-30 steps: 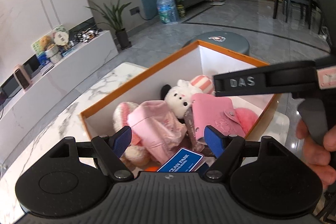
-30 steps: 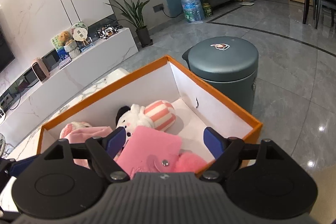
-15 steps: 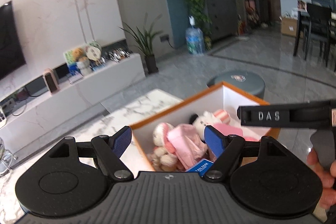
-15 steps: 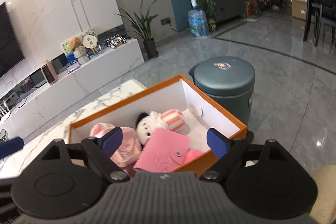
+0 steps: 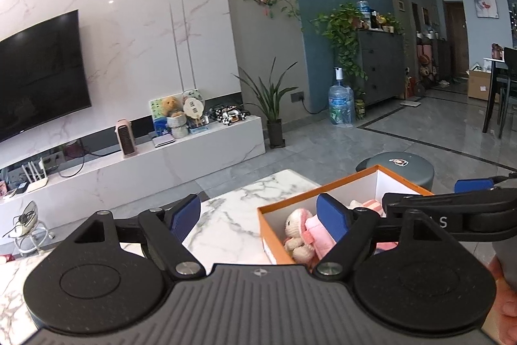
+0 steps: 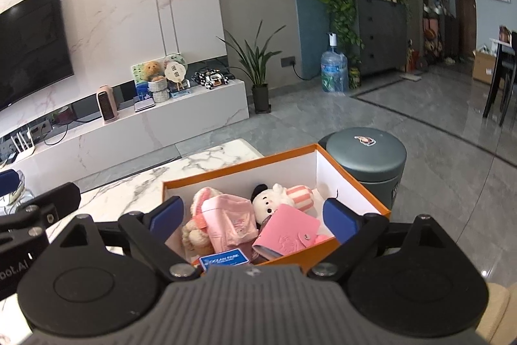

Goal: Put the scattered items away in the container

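Both grippers have risen and drawn back from the orange cardboard box with white inner walls (image 6: 352,180); one second ago I saw it close under the fingers, now it sits lower and farther, and more of the room shows. My left gripper (image 5: 258,214) has its jaws opening, with nothing between them; the box (image 5: 323,199) lies ahead and to its right, on the white marble table (image 5: 232,209). My right gripper (image 6: 255,212) also has its jaws opening and is empty. It points slightly down at the box, which lies just in front of its blue pads (image 6: 339,215). Inside the box I see a white plush toy with a striped pink ear (image 6: 274,199), a pink leather card wallet (image 6: 287,238), a pink folded cloth (image 6: 229,222) and a blue card (image 6: 223,261). At the right edge of the left view, a hand (image 5: 507,293) holds the right gripper's handle.
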`<state>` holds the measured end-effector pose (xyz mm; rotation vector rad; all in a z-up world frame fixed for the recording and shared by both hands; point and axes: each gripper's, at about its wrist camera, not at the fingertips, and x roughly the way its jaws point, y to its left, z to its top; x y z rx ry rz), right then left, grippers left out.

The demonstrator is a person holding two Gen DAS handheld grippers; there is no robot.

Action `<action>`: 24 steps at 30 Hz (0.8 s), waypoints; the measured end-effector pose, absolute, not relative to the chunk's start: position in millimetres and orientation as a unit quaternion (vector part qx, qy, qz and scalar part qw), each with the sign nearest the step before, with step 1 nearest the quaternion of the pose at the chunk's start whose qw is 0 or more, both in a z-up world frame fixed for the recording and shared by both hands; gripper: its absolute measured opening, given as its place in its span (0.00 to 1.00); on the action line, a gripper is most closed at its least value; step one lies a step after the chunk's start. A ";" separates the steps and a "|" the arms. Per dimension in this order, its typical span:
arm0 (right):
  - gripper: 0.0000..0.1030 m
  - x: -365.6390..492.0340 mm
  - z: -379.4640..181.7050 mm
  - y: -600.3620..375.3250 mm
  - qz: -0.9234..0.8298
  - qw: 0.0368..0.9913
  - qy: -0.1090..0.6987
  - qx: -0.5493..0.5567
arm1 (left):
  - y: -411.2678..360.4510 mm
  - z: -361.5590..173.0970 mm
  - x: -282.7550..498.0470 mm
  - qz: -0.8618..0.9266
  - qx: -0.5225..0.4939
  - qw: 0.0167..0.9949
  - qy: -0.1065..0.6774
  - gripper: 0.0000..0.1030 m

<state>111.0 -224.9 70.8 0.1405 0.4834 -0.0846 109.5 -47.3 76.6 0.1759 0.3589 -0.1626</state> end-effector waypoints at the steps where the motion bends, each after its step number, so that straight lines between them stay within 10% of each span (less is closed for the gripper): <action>1: 0.92 107.0 71.1 -222.7 -0.041 0.968 0.239 0.065 | -46.3 75.5 106.7 -0.078 0.086 0.977 0.179 0.91; 24: 0.93 45.5 23.2 -179.8 -0.045 0.954 0.296 0.002 | 2.9 20.0 68.7 -0.056 0.032 0.963 0.261 0.91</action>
